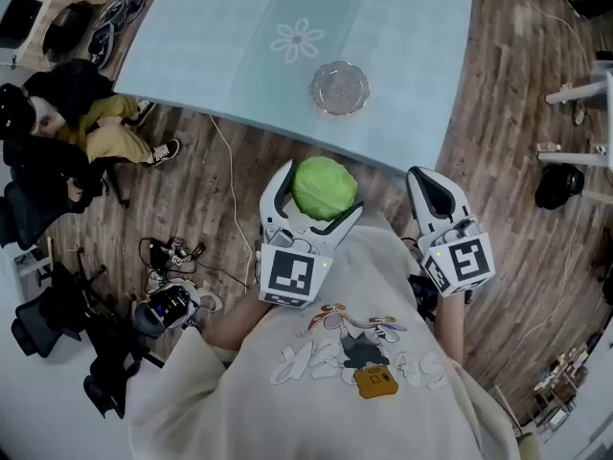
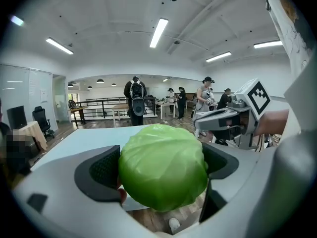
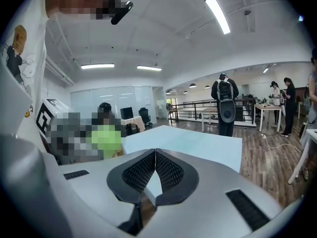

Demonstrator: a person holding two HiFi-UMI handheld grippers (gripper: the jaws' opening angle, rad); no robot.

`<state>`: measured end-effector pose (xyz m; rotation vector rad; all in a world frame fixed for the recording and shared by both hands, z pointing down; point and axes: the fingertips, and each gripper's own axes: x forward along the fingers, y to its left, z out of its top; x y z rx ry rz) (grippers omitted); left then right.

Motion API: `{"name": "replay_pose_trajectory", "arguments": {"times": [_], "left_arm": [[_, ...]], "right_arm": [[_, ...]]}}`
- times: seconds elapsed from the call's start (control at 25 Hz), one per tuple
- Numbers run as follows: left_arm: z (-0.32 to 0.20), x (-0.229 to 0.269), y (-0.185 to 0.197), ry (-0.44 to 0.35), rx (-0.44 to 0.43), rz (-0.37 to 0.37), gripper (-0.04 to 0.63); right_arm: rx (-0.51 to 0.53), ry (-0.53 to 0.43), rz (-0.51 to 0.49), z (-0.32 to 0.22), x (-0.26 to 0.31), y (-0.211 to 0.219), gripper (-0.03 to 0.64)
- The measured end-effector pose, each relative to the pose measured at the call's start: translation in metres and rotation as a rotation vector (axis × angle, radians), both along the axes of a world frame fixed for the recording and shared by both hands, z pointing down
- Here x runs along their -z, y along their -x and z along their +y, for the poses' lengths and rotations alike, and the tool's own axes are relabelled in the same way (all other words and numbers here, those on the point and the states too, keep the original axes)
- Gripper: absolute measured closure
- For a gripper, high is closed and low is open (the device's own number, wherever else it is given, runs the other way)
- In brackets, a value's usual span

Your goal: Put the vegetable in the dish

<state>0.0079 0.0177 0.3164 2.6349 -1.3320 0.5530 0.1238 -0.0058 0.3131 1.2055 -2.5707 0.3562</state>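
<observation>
A round green cabbage [image 1: 325,187] sits between the jaws of my left gripper [image 1: 312,192], which is shut on it and held over the floor just short of the table's near edge. The left gripper view shows the cabbage [image 2: 163,165] filling the gap between both pads. A clear glass dish [image 1: 339,88] rests on the light blue table [image 1: 220,46], near its front edge, beyond the cabbage. My right gripper [image 1: 433,192] hangs to the right, shut with nothing in it; its pads [image 3: 171,171] meet.
A flower print [image 1: 298,40] marks the table's middle. A seated person [image 1: 67,132] is on the floor at the left, with cables and equipment [image 1: 168,300] nearby. A black helmet [image 1: 559,186] and a white stand [image 1: 584,94] lie to the right.
</observation>
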Motion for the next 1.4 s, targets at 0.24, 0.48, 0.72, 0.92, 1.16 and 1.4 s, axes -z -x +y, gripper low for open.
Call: {"name": "replay_pose_trajectory", "arguments": {"times": [0.24,0.48,0.72,0.92,1.16,1.4], "left_arm": [[-0.03,-0.016,-0.006,0.042,0.024,-0.016,0.078],[-0.07,-0.043,-0.004,0.063,0.013,-0.023,0.078],[-0.099,-0.066,-0.012,0.096,-0.005,-0.04,0.078],[-0.114,-0.095,-0.008,0.158,0.004,-0.042,0.078],[-0.149,-0.122,-0.004,0.205,0.017,-0.029,0.078],[-0.176,-0.143,-0.006,0.229,-0.026,-0.039,0.078]], "right_arm": [[-0.023,-0.01,0.001,-0.025,-0.002,-0.009,0.595],[-0.051,0.012,0.014,-0.045,-0.015,-0.011,0.595],[-0.083,0.042,0.006,-0.066,-0.029,-0.018,0.595],[-0.08,0.062,0.052,-0.085,-0.045,-0.013,0.595],[-0.099,0.096,0.071,-0.115,-0.059,-0.009,0.595],[-0.121,0.138,0.096,-0.14,-0.076,-0.003,0.595]]}}
